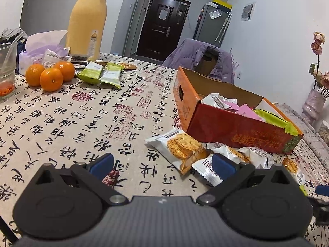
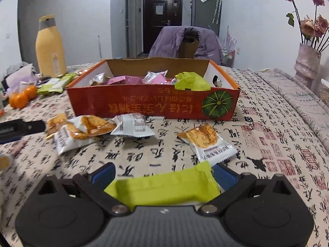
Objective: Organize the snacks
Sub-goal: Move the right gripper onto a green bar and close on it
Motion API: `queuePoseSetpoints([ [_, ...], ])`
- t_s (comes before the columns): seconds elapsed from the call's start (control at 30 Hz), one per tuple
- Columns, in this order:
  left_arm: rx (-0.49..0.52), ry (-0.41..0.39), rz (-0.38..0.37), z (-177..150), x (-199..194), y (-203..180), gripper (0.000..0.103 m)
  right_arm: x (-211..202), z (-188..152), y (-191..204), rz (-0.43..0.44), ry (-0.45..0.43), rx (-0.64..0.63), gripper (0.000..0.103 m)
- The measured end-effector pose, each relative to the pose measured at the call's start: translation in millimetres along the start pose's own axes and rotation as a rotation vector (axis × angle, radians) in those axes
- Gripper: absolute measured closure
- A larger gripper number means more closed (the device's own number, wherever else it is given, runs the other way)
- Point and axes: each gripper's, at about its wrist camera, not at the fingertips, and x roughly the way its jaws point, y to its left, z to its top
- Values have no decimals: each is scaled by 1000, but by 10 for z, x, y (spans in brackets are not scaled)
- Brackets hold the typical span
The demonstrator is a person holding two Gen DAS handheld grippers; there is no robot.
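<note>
One green snack packet [image 2: 164,187]: light, crinkly, slippery film, lying between the spread jaws of the right gripper [image 2: 164,177], near the orange box [image 2: 144,105]; best pinched mid-body. Left gripper [image 1: 162,164] jaws spread, empty.

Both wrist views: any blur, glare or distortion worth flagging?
Left wrist view: sharp overall, strong fisheye bending at the yellow bottle and dark vignette corners; the other gripper at the right edge is soft. Right wrist view: the green packet between the fingers is out of focus, the box crisp; soft shadow on the cloth at left. No harsh glare in either.
</note>
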Motion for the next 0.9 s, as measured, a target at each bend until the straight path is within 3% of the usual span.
queuePoseSetpoints([
  [0.2,6,-2,0,-5,-8,-6,0,-158,-180,-61,42,43,-60,0],
  [0.37,11,-6,7,-8,-15,-23,0,-5,-259,80,54,90,-80,0],
  [0.6,6,-3,11,-8,-15,-10,0,154,-117,93,25,59,-41,0],
  [0.9,1,-9,9,-9,-20,-8,0,67,-19,76,62,15,-80,0],
])
